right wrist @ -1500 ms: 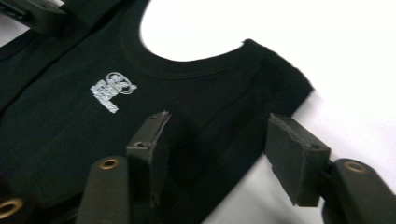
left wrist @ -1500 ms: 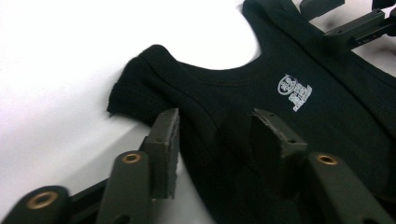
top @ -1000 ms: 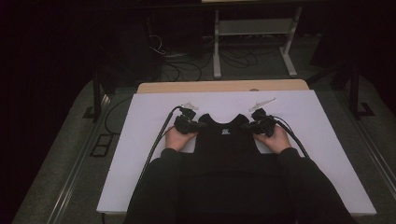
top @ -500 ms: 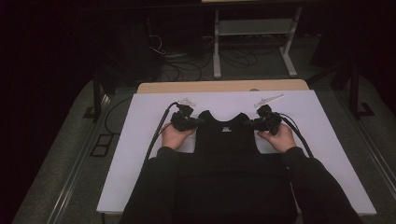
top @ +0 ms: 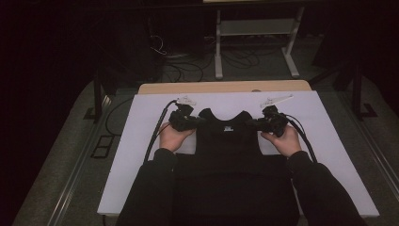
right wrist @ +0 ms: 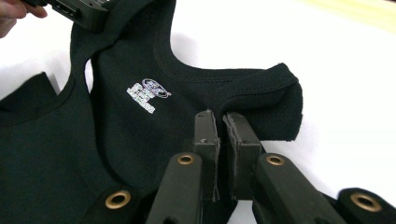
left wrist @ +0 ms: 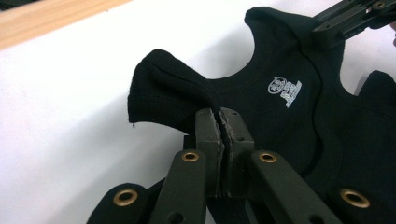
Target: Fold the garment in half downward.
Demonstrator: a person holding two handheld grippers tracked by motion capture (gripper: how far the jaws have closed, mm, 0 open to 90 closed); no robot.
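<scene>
Vest lay flat on the white table, neck end pointing away from me, lower half running back under my forearms. I had both shoulder straps pinched, one per side. Left gripper was clamped tight on the fold at the base of its strap, pads nearly touching w/ only a thin bit of fabric between. Right gripper was much the same on the other strap, jaws narrow, cloth bunched up between them.

Risks as I judged them:
- Both bites were shallow, right at the strap's edge. Fleece-type knit looked thick but soft, so any quick lift or tug could pull it out of one side, and the vest would swing off the other gripper.
- Uneven pull, i.e. one hand rising faster, would twist the neck and skew the vest on the table, so any fold after that comes out crooked.
- Grippers spreading too far apart would stretch the neckline by the small logo, maybe dragging the straps through the pads.
- My sleeves sat on or just over the lower half. If weight was on it, lifting the top would strain the grips. Couldn't tell whether the arms actually pressed down.
</scene>
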